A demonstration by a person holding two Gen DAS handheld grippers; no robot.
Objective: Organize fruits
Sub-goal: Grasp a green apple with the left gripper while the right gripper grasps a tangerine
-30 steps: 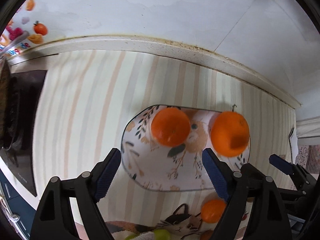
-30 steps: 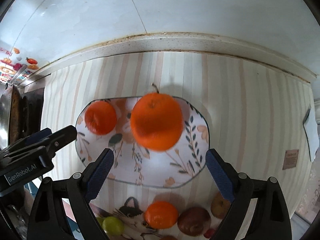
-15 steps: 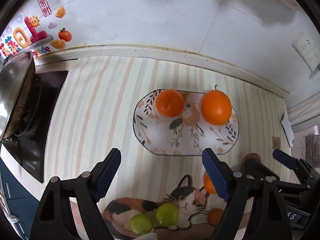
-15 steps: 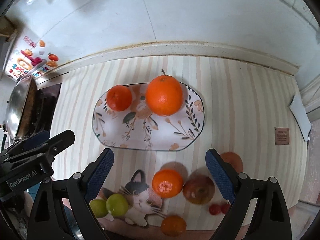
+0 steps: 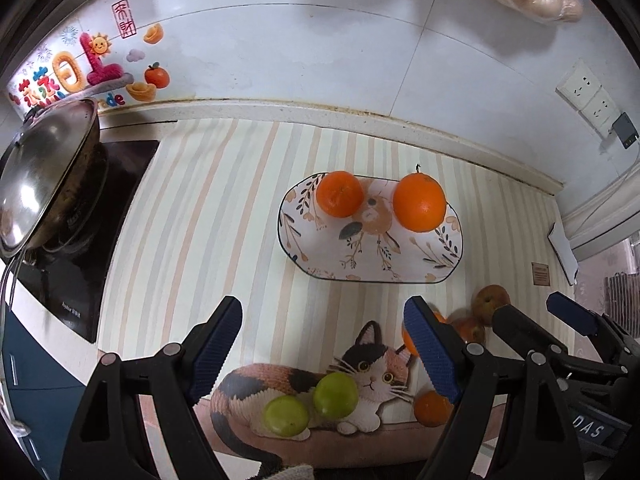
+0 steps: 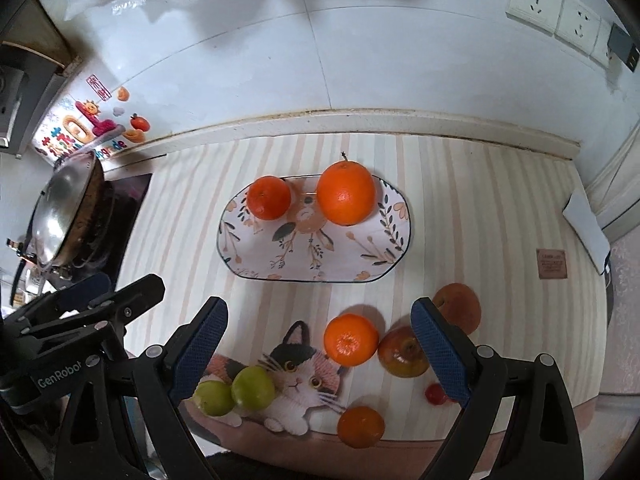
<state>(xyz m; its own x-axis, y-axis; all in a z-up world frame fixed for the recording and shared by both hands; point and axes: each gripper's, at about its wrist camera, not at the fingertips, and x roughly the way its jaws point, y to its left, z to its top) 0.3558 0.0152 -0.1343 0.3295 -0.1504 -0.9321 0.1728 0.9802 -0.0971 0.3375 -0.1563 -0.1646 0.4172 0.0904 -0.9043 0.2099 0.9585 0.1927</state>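
Observation:
A floral oval plate (image 5: 400, 264) (image 6: 340, 256) lies on the striped counter and carries a mandarin (image 5: 340, 194) (image 6: 268, 198) and a larger orange (image 5: 419, 202) (image 6: 347, 194). My left gripper (image 5: 322, 320) hangs open and empty above the counter in front of the plate. My right gripper (image 6: 320, 316) is open and empty too, beside it on the right. Loose fruit lies on and around a cat-shaped mat (image 6: 296, 380): two green fruits (image 6: 254, 388) (image 5: 335, 395), a mandarin (image 6: 351, 345), an apple (image 6: 402, 356), a peach (image 6: 460, 306), a small orange (image 6: 360, 426) and a cherry tomato (image 6: 436, 394).
A lidded wok (image 5: 44, 168) sits on a black stove (image 5: 80, 264) at the left. The tiled wall with stickers (image 5: 88, 68) and sockets (image 6: 552, 8) runs behind the counter. A white paper (image 6: 588, 228) lies at the right edge.
Both grippers have drawn back and risen from the plate, which now looks smaller. The cat mat and the loose fruit in front have come into view. The two fruits stay on the plate.

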